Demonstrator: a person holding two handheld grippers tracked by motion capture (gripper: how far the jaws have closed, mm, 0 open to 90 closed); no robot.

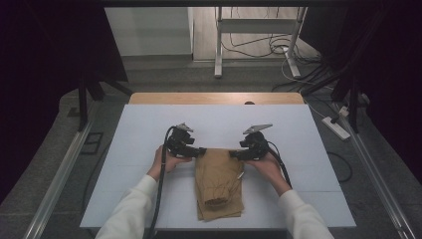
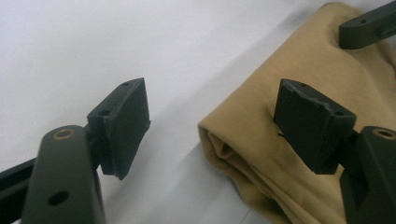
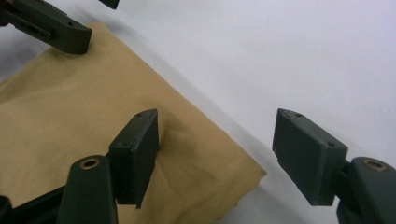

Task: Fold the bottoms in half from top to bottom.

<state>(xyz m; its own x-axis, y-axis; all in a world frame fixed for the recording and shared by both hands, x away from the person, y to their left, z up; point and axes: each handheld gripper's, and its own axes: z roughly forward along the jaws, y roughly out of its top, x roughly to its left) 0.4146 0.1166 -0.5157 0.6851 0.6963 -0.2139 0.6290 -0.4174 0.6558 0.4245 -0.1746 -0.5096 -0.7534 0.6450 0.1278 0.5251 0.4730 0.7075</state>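
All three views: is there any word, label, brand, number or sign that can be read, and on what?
None: no readable text in any view.
Folded tan cloth: plain, no tag or print visible.
White table cover: blank.
Left hand-held gripper and right hand-held gripper: plain black, no markings legible.

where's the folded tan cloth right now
In the high view the folded tan cloth lies mid-table on the white board, near the front edge, its far corners between the left hand-held gripper and right hand-held gripper.
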